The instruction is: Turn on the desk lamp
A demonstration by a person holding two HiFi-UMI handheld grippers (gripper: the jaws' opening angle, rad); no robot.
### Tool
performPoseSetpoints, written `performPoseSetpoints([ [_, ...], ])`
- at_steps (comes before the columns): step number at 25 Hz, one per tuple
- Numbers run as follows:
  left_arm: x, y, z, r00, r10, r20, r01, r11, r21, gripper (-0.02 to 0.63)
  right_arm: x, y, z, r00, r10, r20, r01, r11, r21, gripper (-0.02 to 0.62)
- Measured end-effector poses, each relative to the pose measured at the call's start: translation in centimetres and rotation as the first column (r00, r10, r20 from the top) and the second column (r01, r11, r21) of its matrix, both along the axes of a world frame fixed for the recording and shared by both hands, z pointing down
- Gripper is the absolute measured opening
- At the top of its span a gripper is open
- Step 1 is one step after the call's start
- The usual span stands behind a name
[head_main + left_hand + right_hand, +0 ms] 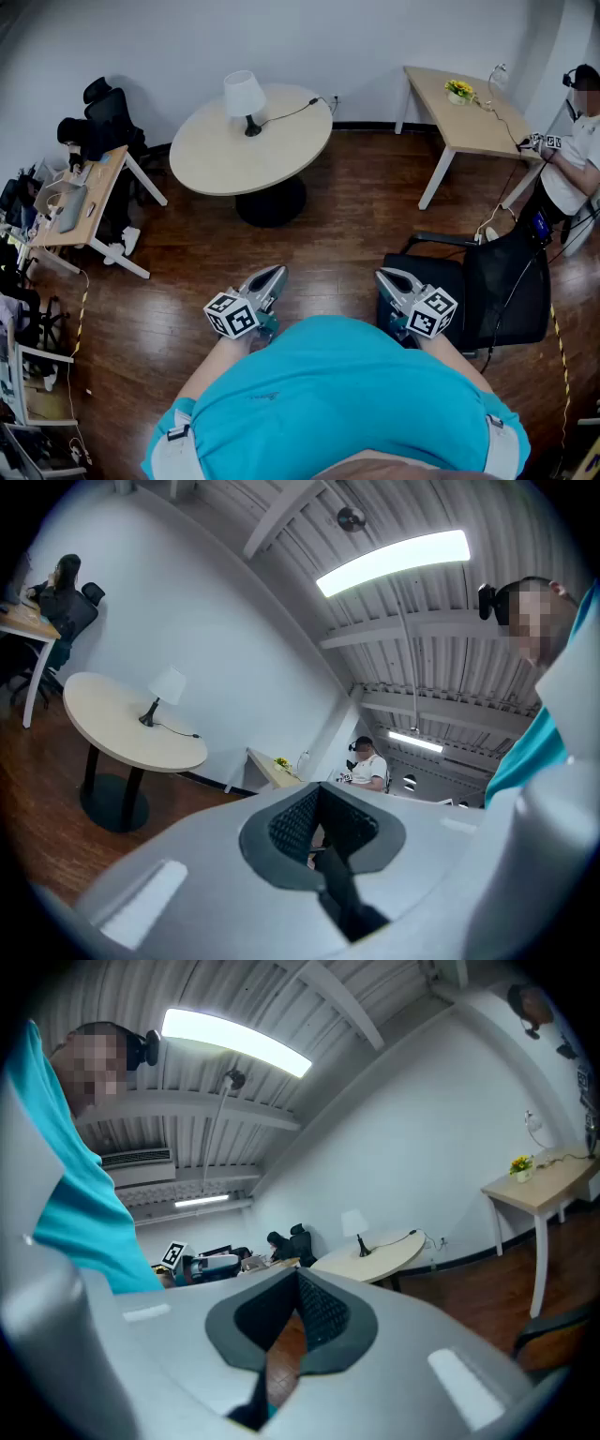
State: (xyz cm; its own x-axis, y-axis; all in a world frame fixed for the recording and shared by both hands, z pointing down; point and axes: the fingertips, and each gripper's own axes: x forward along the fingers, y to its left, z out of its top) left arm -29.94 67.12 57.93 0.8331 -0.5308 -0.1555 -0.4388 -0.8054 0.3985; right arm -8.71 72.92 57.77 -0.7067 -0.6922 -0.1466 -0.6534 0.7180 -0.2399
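Observation:
The desk lamp (246,98), with a white shade on a dark stem and base, stands at the far side of a round beige table (281,159). Its black cord runs right toward the wall. It shows small in the left gripper view (164,691) and in the right gripper view (356,1227). My left gripper (272,277) and right gripper (386,277) are held close to my teal shirt, well short of the table. Both point forward with the jaws together and nothing between them. The closed jaw tips of the left gripper (319,789) and the right gripper (298,1274) fill their own views.
A black chair (506,281) stands just right of my right gripper. Behind it is a rectangular wooden table (469,122) with yellow flowers and a seated person (572,150). A cluttered desk (84,202) and a black office chair (108,117) stand at the left. The floor is dark wood.

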Motion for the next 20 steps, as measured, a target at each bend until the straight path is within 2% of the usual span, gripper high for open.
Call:
performPoseSetpoints([
  [8,7.5,-2.0,-1.2,0.999,0.017,0.029,-0.016,1.0,-0.014,0.105,7.5,-2.3,0.0,1.0,0.004,0.005,-0.004,1.0,0.0,0.002],
  [11,8.8,-3.6,-0.6,0.999,0.022,0.034,-0.021,0.999,-0.032,0.106,8.7,-4.2,1.0,1.0,-0.001,0.025,0.002,1.0,-0.027,0.002],
  [16,4.1,-8.4,0.4,1.0,0.024,0.007,-0.023,0.997,-0.071,0.104,3.8,-8.6,1.3,1.0,-0.019,0.012,0.02,0.999,-0.043,0.002],
  [20,-1.4,-14.9,0.6,0.998,0.05,-0.036,-0.052,0.996,-0.073,0.105,-1.9,-15.2,0.2,1.0,-0.008,-0.013,0.007,0.998,-0.061,0.002],
])
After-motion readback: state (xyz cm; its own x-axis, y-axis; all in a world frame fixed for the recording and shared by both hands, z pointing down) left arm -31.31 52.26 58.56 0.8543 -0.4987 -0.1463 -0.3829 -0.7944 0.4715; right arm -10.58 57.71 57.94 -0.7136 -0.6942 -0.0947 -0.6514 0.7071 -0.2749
